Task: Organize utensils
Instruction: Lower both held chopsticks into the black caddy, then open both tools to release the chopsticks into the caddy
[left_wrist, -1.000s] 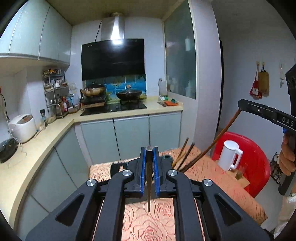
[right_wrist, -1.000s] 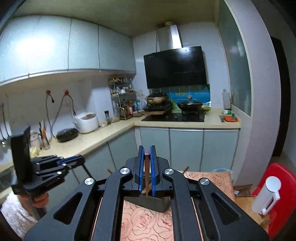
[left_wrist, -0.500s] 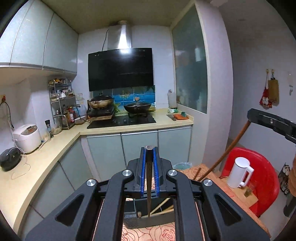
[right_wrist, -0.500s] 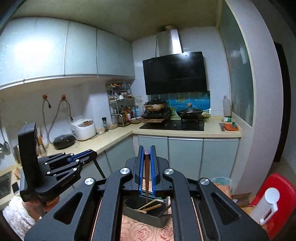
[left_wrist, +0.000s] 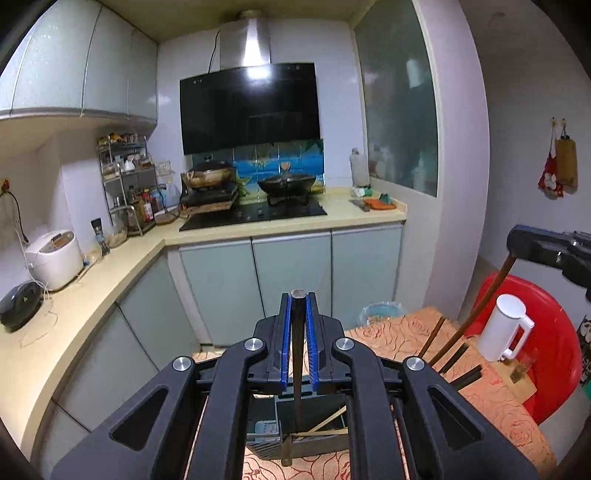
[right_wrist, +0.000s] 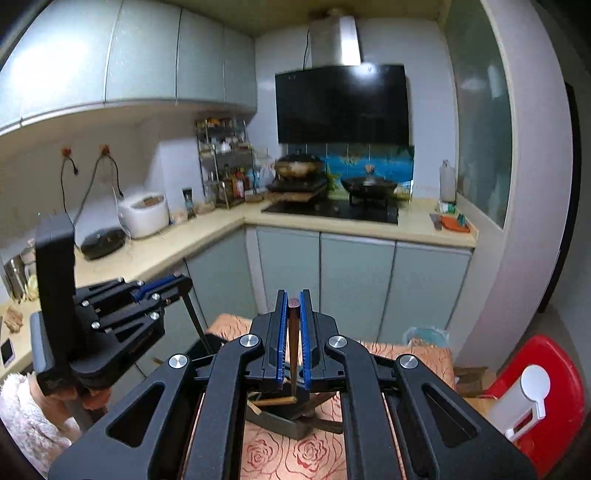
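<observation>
Chopsticks are the utensils being sorted here, one held in each gripper above a dark utensil tray (left_wrist: 310, 439) that sits on a desk covered with an orange rose-patterned cloth (right_wrist: 280, 454). The left gripper (left_wrist: 298, 339) has its blue-padded fingers (left_wrist: 283, 343) clenched on a dark chopstick (left_wrist: 297, 369) that hangs steeply down, its lower end appearing to reach the near wall of the tray. The right gripper (right_wrist: 290, 332) likewise has its fingers clenched on a brown chopstick (right_wrist: 293, 354), held upright with its lower end over the tray. A few loose chopsticks (right_wrist: 275, 401) already lie crosswise in the tray, and in the left view several more (left_wrist: 439, 347) lean at an angle beside a white kettle (left_wrist: 504, 332) near a red chair (left_wrist: 554, 350). Risks, as a judgement: each stick is pinched near its top, so it could swing or slip in the grip as it is lowered. A tip could catch on the crossed sticks or on the tray wall and flick them out. If released while upright, a stick may topple over the rim onto the cloth. The two grippers are close together and could knock one another.
</observation>
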